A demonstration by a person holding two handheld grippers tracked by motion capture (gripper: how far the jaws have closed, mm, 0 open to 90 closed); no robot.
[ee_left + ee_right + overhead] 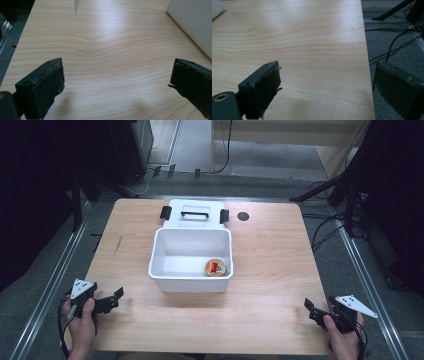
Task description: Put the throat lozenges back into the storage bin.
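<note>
Left gripper [112,298]: fingers [42,87] apart, nothing between them, over bare bench [270,270] at its near left corner.
Right gripper [312,309]: fingers [262,87] apart, empty, at the bench's near right edge.
White bin [165,270]: mid-bench, open, well apart from both grippers.
Round container [216,267]: inside the bin, near right corner.
Lid [195,212]: flat, touching the bin's far wall.

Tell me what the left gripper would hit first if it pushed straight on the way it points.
Probably the white bin. The left gripper, fingers apart and empty, points across bare table toward the bin's near left corner, which shows at the upper right of its own view; depth is unclear, so it might slip past.
</note>
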